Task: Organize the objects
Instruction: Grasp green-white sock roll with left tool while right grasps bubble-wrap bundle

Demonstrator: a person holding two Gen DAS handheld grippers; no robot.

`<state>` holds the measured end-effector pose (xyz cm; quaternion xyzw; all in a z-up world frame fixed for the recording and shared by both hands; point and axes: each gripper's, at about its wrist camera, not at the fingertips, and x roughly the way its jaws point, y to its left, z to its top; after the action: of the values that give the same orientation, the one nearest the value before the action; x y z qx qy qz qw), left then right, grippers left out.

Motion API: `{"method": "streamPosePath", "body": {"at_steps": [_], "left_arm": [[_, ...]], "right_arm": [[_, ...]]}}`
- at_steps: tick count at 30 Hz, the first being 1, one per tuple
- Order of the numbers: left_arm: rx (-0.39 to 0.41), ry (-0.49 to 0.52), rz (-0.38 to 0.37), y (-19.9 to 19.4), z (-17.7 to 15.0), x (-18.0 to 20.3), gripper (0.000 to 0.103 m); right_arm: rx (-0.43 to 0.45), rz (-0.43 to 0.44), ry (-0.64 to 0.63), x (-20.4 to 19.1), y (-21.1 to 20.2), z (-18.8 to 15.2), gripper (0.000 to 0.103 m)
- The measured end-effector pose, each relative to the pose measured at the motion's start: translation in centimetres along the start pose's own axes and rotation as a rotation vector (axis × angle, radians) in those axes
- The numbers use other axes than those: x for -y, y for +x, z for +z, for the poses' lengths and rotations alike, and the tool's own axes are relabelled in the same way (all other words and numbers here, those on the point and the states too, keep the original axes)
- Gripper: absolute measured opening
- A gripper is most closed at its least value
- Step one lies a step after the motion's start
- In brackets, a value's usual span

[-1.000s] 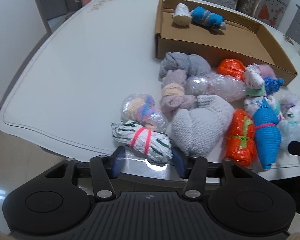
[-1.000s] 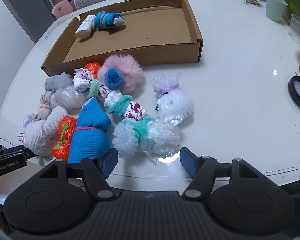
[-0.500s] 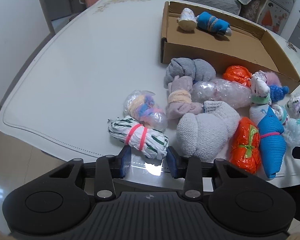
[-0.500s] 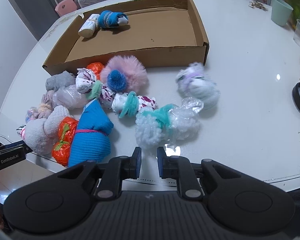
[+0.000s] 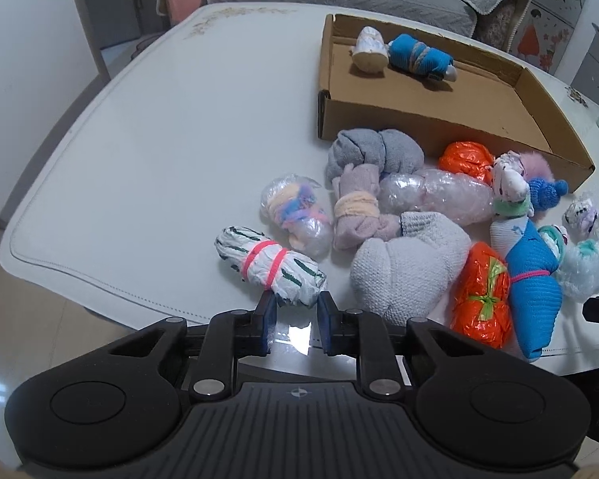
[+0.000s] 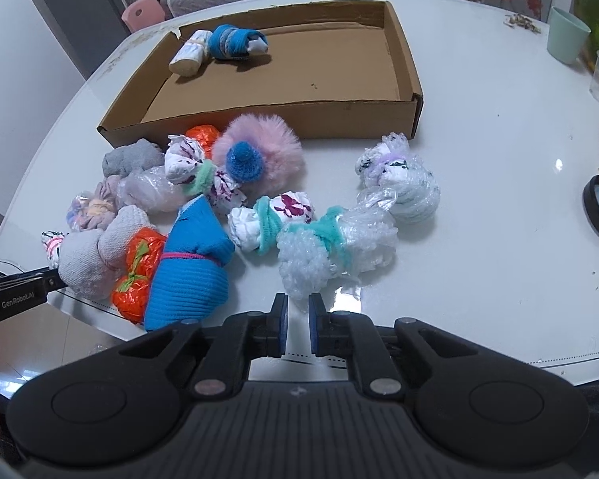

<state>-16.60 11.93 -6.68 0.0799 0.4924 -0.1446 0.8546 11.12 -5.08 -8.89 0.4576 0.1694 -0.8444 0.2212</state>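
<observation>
Both pairs of jaws have just gone from wide apart to closed, while neither hand has shifted, so this reads as the moment of taking hold before a carry to the box. On the left, the left gripper now pinches the near end of the striped bundle, a crinkled white plastic roll with dark green dashes, cinched by pink elastic bands. It lies at the near left of the heap on the smooth, glossy white table. To its right sit a plump grey sock of nubbly knit, folded into a heart-like lump, and a shiny orange packet tied with a green strip. Further right, the right gripper has its jaws almost together, and they appear to nip a thin edge of the bubble-wrap bundle, a lumpy clear wad with a teal band round its waist. How firm that hold is cannot be told. Just left of it lies a blue sock, ribbed and soft, and beyond it is a fluffy pink pompom. The cardboard box, shallow, rigid and matte brown, stands at the far side of the heap. It holds only a cream roll and a blue roll in its far left corner. Most of the sorting seems yet to come, and both soft bundles may squash or slip when lifted.
</observation>
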Motion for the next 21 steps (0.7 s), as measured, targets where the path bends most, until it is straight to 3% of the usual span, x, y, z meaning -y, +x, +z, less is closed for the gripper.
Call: {"method": "streamPosePath", "body": {"at_steps": [5, 10, 16, 21], "left_arm": [[0.017, -0.001, 0.004, -0.5, 0.1, -0.3, 0.027], [0.101, 0.056, 0.026, -2.4, 0.8, 0.1, 0.026], [0.237, 0.154, -0.007, -5.3, 2.2, 1.8, 0.026], [0.257, 0.199, -0.036, -5.6, 2.5, 2.9, 0.026]], "right_arm": [[0.019, 0.002, 0.001, 0.0, -0.4, 0.0, 0.009], [0.079, -0.001, -0.027, -0.2, -1.8, 0.1, 0.009], [0.197, 0.0, -0.055, -0.1, -4.4, 0.7, 0.009], [0.182, -0.012, -0.046, 0.3, -3.9, 0.7, 0.014]]}}
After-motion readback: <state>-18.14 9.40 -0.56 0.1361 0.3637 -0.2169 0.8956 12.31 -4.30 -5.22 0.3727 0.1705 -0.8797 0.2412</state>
